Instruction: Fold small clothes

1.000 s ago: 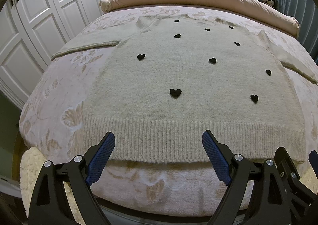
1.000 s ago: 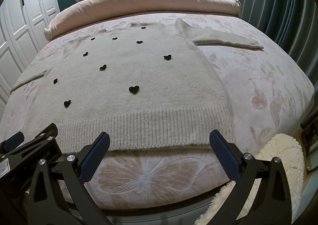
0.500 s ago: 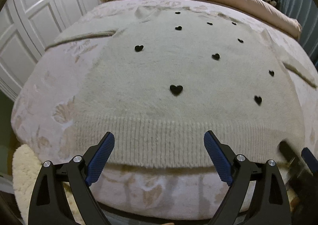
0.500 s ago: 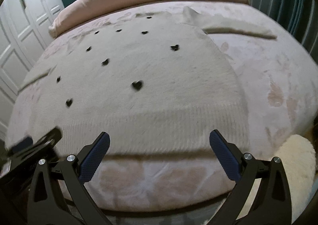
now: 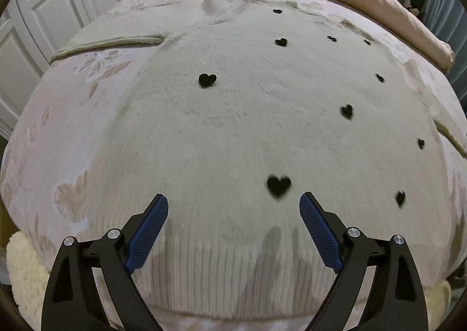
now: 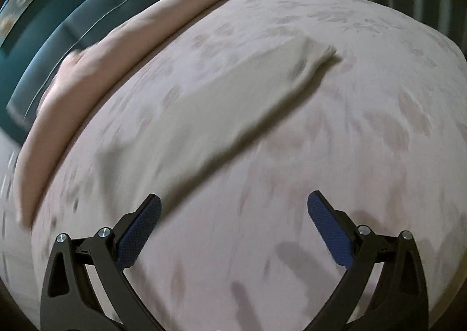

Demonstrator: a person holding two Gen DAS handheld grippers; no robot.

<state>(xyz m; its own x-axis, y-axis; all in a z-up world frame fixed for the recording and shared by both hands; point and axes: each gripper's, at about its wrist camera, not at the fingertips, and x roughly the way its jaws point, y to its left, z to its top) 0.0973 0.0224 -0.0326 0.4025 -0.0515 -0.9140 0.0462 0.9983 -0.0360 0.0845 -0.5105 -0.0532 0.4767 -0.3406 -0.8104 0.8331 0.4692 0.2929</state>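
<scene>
Left wrist view is showing a cream knit sweater with black hearts lying flat, front up, on the bed, sleeves stretched out to either side. The left gripper is hovering above its ribbed hem, jaws spread and holding nothing. The right gripper, jaws also spread, is facing the right sleeve. The knit is looking soft, floppy and light; the cuff or hem is probably offering the firmest hold. Motion blur is smearing the right view, hiding the sleeve's edges.
</scene>
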